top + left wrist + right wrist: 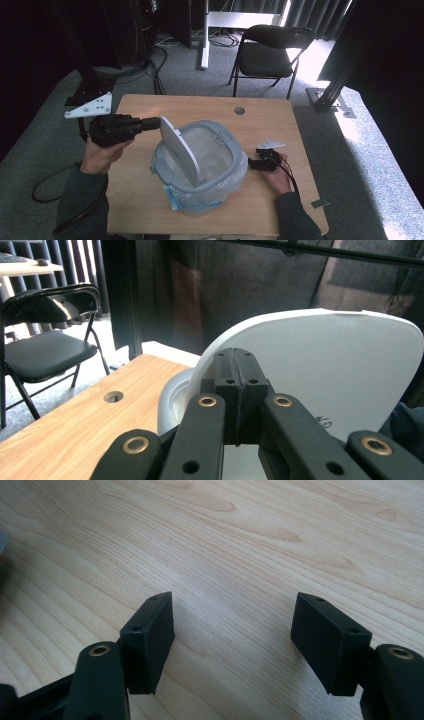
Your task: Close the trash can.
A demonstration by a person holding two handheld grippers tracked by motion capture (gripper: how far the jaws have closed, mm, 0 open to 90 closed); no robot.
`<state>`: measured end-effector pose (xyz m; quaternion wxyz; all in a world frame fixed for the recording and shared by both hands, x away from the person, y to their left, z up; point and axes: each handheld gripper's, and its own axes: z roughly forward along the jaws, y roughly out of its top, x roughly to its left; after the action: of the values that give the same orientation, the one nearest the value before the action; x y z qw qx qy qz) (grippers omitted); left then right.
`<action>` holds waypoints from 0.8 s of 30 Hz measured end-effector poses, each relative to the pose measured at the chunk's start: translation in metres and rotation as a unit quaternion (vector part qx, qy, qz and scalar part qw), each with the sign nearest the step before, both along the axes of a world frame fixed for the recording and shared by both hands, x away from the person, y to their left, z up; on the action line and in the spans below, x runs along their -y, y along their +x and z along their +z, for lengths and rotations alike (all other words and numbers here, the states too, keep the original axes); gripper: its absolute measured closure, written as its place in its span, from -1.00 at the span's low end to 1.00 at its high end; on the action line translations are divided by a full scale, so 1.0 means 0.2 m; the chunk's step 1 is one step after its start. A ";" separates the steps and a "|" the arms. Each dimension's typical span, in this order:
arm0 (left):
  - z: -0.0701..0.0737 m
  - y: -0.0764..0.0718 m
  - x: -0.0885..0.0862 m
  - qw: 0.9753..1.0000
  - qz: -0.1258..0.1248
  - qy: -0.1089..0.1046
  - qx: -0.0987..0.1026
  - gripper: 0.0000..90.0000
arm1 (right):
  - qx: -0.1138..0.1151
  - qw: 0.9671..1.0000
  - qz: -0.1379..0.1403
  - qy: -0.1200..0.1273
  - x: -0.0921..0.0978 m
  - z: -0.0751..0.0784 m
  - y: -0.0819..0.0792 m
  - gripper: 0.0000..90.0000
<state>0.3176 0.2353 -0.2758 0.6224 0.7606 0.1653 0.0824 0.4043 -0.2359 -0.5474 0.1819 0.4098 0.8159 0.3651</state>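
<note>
A grey bin (223, 172) lined with a clear plastic bag (202, 204) stands in the middle of the wooden table (150, 200). Its white lid (179, 149) is swung up and stands nearly on edge over the left half of the opening. My left gripper (156, 123) is held level at the lid's upper edge. In the left gripper view its jaws (239, 360) are pressed shut with nothing between them, and the lid (345, 365) rises just behind the tips. My right gripper (253, 164) rests low beside the bin's right side, open (232, 625) over bare wood (225, 535).
A round cable hole (239, 110) is in the table's far edge. A black folding chair (267, 52) stands beyond the table, with stands and cables on the grey floor around it. Bare wood lies left and right of the bin.
</note>
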 end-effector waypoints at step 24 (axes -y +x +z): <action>-0.12 0.19 0.20 0.998 -0.015 0.057 -0.023 1.00 | 0.029 0.999 0.004 0.031 0.01 0.13 -0.03 0.42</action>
<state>0.3548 0.1962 -0.2991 0.5752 0.7990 0.1631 0.0642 0.3986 -0.2382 -0.5212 0.1914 0.4009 0.8003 0.4026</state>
